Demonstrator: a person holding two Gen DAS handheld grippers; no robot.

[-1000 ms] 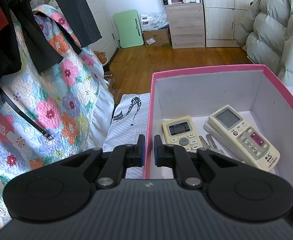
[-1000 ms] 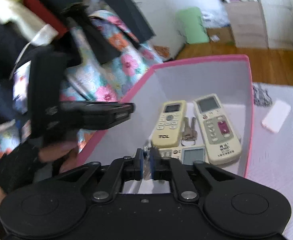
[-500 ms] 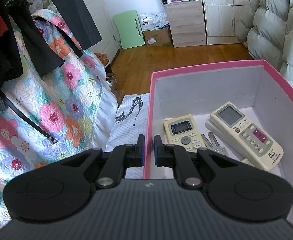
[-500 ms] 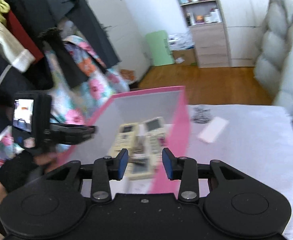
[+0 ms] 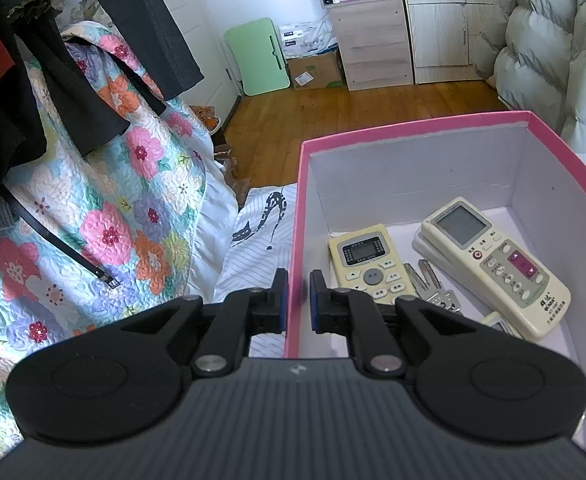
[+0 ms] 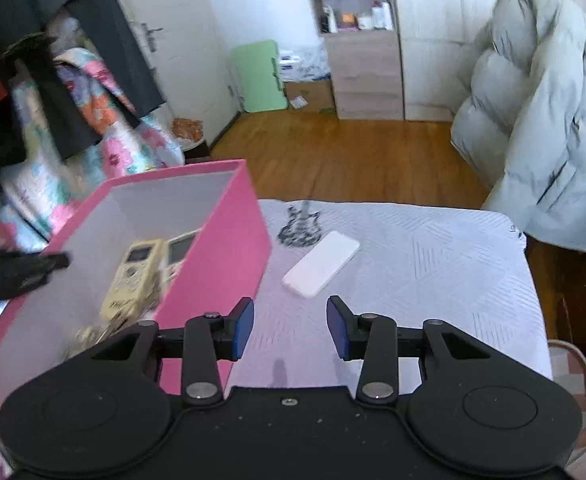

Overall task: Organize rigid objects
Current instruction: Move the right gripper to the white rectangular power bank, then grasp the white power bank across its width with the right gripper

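Note:
A pink box (image 5: 413, 128) with white inner walls holds a small cream remote (image 5: 369, 264), a larger cream remote (image 5: 497, 264), a bunch of keys (image 5: 433, 284) and the corner of a third device. My left gripper (image 5: 297, 300) is shut on the box's left wall, one finger outside and one inside. In the right wrist view the box (image 6: 165, 174) stands at the left with a remote (image 6: 137, 276) inside. My right gripper (image 6: 291, 328) hangs over the table to the right of the box, its jaws opening with nothing between them. A flat white slab (image 6: 321, 264) lies just ahead of it.
The white patterned tablecloth (image 6: 433, 260) stretches to the right of the box. A grey puffer coat (image 6: 541, 120) hangs beyond the table's far right corner. A floral quilt (image 5: 93, 200) and dark clothes hang to the left. Wooden floor and cabinets lie behind.
My right gripper was shut on a small metal item inside the box; it has let go, opened, and swung right, out over the table. The left gripper kept its hold on the wall.

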